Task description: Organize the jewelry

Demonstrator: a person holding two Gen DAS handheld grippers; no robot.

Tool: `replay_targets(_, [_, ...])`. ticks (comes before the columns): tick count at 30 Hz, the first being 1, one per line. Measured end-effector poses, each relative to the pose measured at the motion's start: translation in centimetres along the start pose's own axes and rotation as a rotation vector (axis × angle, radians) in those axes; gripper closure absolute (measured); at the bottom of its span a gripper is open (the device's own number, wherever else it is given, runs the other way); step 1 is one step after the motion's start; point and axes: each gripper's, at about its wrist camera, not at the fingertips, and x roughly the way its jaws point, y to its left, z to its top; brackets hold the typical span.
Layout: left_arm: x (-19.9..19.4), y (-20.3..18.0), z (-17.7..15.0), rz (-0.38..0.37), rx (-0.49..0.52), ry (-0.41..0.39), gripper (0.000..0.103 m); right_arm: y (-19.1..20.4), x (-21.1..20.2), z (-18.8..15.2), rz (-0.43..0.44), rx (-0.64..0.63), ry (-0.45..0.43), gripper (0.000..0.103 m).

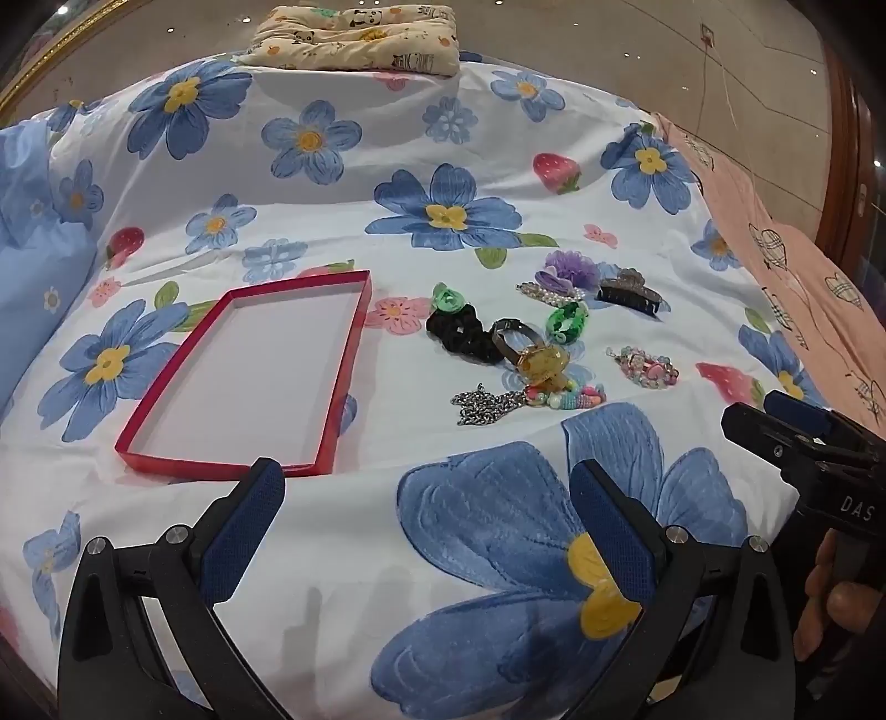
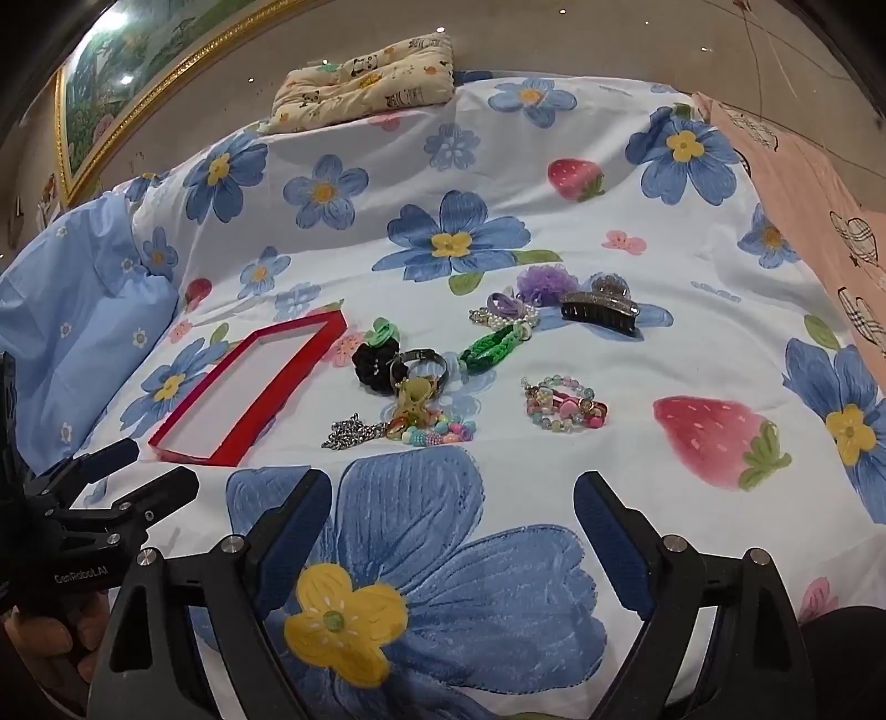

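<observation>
An empty red-rimmed tray [image 1: 354,332] [image 2: 288,382] lies on the flowered bedsheet. To its right lies a scatter of jewelry: a black scrunchie [image 1: 462,335] [image 2: 374,360], a silver chain [image 1: 482,404] [image 2: 351,432], a green braided band [image 1: 566,321] [image 2: 490,346], a pastel bead bracelet [image 1: 645,368] [image 2: 562,404], a dark claw clip [image 1: 628,293] [image 2: 601,313] and a purple pom-pom [image 1: 570,266] [image 2: 545,282]. My left gripper [image 1: 426,531] is open, just near of the tray's near corner. My right gripper [image 2: 451,543] is open, near of the jewelry. Both are empty.
A panda-print cushion [image 1: 354,39] [image 2: 365,83] sits at the bed's far end. A light blue pillow [image 1: 33,221] [image 2: 83,310] lies left, a pink cloth [image 1: 786,266] [image 2: 819,221] right. A gold-framed picture [image 2: 138,72] hangs at the back left.
</observation>
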Motion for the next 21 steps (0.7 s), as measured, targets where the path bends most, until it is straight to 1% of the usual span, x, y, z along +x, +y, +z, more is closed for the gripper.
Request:
replay_targets(3, [-0.2, 0.1, 0.0, 0.0, 0.001, -0.005, 0.0, 0.0, 0.4, 0.0, -0.008, 0.01, -0.008, 0.012])
replay_targets(4, [-0.1, 0.1, 0.0, -0.002, -0.001, -0.005, 0.0, 0.5, 0.4, 0.0, -0.016, -0.005, -0.016, 0.012])
replay_targets(6, [-0.3, 0.2, 0.1, -0.002, -0.004, -0.01, 0.0, 0.4, 1.0, 0.6, -0.017, 0.011, 0.0, 0.012])
replay_targets(8, [-0.5, 0.1, 0.2, -0.001, -0.006, -0.013, 0.0, -0.3, -0.1, 0.0, 0.008, 0.02, -0.042, 0.012])
replay_targets(21, [-0.4, 0.1, 0.7, -0.002, -0.015, -0.007, 0.0, -0.1, 0.1, 0.0, 0.008, 0.003, -0.03, 0.012])
